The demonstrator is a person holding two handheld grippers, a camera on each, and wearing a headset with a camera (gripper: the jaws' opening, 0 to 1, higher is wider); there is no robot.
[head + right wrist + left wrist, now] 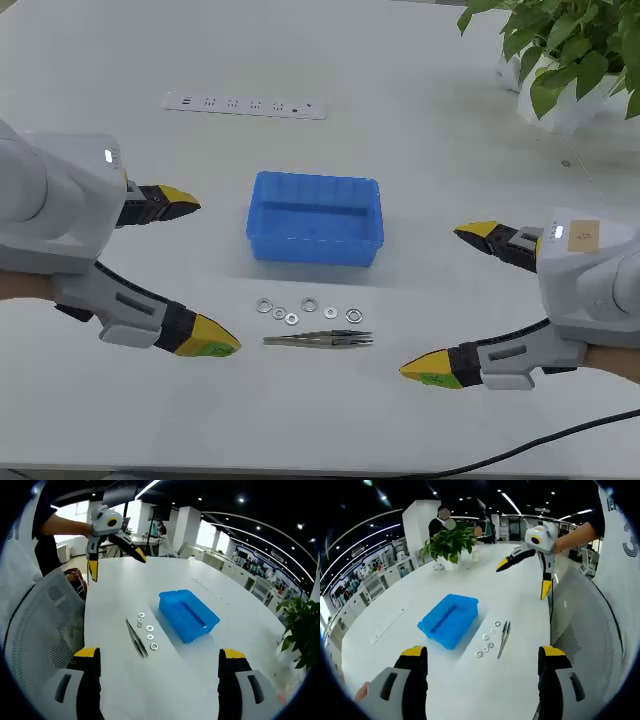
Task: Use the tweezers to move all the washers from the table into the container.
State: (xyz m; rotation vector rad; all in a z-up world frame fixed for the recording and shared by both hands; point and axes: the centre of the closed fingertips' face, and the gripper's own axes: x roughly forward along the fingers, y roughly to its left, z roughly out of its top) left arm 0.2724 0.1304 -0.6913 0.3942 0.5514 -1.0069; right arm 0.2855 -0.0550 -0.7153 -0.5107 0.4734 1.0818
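A black cable point(560, 438) runs over the near right corner of the white table point(300, 430). Just above this near part, the left hand-held gripper point(215, 275) and the right hand-held gripper point(432, 300) hover at the two sides. Both have their yellow-tipped jaws spread wide, with nothing between them. Between the two grippers the tweezers point(318, 339) lie flat on the table, and no jaw touches them. Just behind the tweezers, several small washers point(308, 310) lie in a loose row on the table, close to each other and all outside the container. A little farther stands the blue container point(315, 218), a shallow rectangular box. Well behind it a white power strip point(244, 105) lies on the table. At the far right corner stands a green plant point(570, 45) in a white pot.
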